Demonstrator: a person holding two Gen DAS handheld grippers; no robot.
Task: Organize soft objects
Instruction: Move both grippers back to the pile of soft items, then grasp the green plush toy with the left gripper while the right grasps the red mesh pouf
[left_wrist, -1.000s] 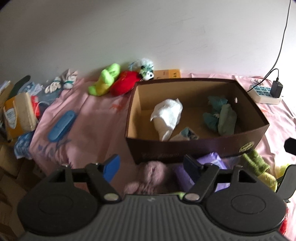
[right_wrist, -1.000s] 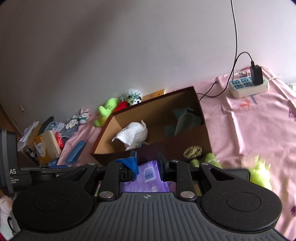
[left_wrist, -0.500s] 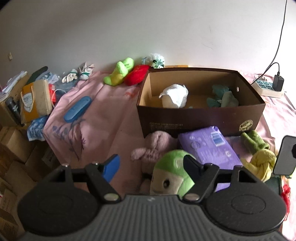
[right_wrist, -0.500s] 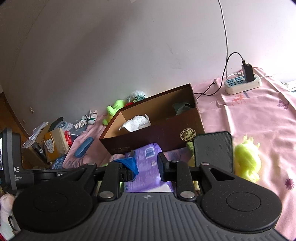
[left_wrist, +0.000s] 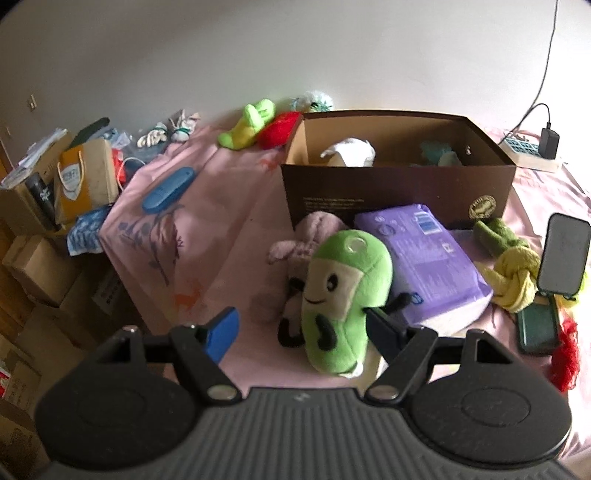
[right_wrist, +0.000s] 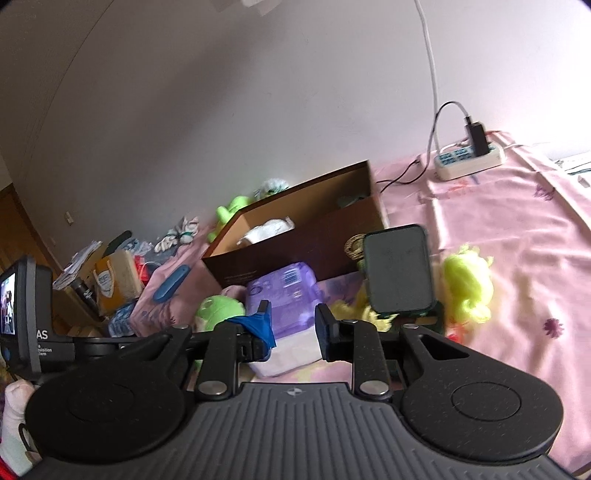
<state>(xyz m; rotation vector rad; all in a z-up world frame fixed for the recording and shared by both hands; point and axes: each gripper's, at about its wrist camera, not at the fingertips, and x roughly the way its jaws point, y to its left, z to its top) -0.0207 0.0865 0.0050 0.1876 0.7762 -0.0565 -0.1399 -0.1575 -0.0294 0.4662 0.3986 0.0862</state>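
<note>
- Surface: a bed or table covered with a pink printed cloth (left_wrist: 207, 236), set against a plain white wall. A white power strip (right_wrist: 469, 160) with a black charger plugged in lies at the far right of the cloth.
- Surroundings: stacked cardboard boxes and a paper bag (left_wrist: 86, 177) stand off the left edge of the cloth. A blue flat case (left_wrist: 168, 189) lies on the cloth, well apart from the work area.
- Receptacle: a brown cardboard box (left_wrist: 399, 195), open at the top, already holds a white cloth item (left_wrist: 351, 152) and teal items.
- Items not yet boxed: a green plush toy (left_wrist: 343, 295) stands upright just in front of the box, touching a pink plush (left_wrist: 314, 240) behind it and beside a purple soft pack (left_wrist: 421, 258). A green-and-yellow knotted rope toy (left_wrist: 509, 266) lies to the right.
- Left gripper (left_wrist: 299, 326): jaws wide apart and empty; the green plush toy sits between the fingertips, close against the right-hand one.
- Right gripper (right_wrist: 293, 326): jaws parted to a moderate gap, holding nothing, hovering over the purple soft pack.
- Step in hand, as judged: lining up the left gripper for a pick of the green plush toy.
- Next move calls for: centring the jaws on the toy body, closing firmly enough to compress the stuffing, then lifting clear of the box's near wall.
</note>
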